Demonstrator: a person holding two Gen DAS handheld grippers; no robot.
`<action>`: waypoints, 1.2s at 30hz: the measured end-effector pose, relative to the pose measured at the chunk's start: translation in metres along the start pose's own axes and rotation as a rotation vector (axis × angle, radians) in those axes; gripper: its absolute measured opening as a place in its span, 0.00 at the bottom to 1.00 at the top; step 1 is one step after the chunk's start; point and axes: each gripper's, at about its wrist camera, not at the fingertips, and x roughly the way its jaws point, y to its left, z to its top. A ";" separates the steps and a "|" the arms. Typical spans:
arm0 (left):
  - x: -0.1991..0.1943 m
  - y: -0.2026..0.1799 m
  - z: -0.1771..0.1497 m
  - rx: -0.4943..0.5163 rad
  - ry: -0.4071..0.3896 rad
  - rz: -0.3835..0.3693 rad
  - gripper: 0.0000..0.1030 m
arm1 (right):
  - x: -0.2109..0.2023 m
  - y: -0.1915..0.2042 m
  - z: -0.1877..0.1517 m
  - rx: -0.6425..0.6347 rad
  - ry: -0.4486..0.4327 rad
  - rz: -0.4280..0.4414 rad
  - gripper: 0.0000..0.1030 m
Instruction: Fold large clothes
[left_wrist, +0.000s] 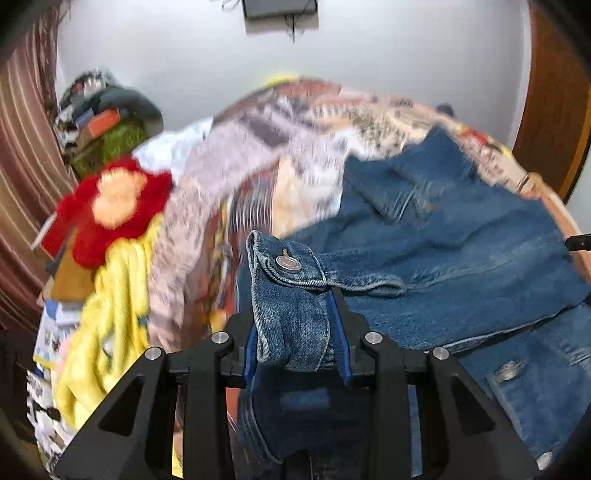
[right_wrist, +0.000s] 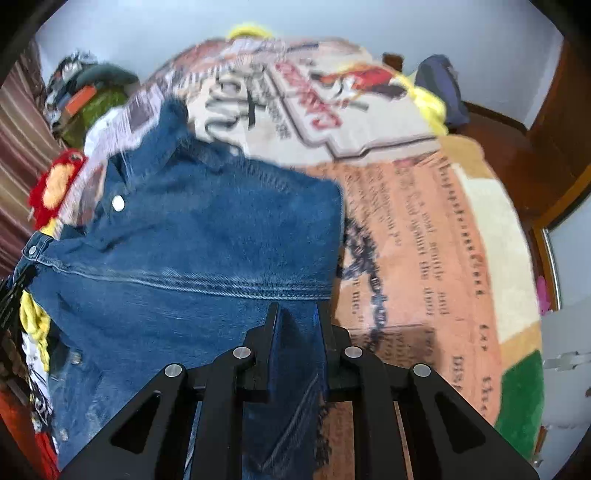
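On the bed (right_wrist: 424, 229), over a blanket printed with newspaper-like text and pictures, lies a blue denim jacket (right_wrist: 192, 236), spread across the left half of the right wrist view and the right half of the left wrist view. The left tongs (left_wrist: 295, 317) grip a buttoned cuff (left_wrist: 284, 280) of the jacket: the cuff stands up between the two blue-lined fingers (left_wrist: 341, 332), its metal snap button (left_wrist: 289, 263) facing the camera, and the sleeve cloth hangs bunched down through the gap. The right tongs (right_wrist: 295, 314) are clamped tight on a fold of the jacket's body just below a double-stitched seam (right_wrist: 207, 284), with denim pinched between the black fingers and trailing down under them. Along the jacket's front edge a pale button (right_wrist: 118, 203) shows near the collar. Beside the bed on the left sits a heap of things, among them a red plush toy (left_wrist: 110, 206) with an orange face and some yellow cloth (left_wrist: 110, 332); the blur there makes the rest hard to name, though it looks like a pile of clothes and bags. A striped curtain (left_wrist: 22, 147) hangs at the far left, and a pale wall (left_wrist: 369, 55) stands behind the bed.
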 end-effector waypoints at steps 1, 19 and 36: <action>0.010 0.001 -0.008 -0.001 0.035 0.001 0.37 | 0.009 0.002 -0.001 -0.010 0.021 -0.014 0.12; 0.017 0.009 -0.052 0.001 0.119 0.040 0.80 | 0.013 0.019 -0.031 -0.261 -0.075 -0.189 0.12; -0.018 0.039 -0.051 -0.017 0.101 0.175 0.92 | -0.001 -0.049 -0.036 0.019 -0.043 -0.103 0.82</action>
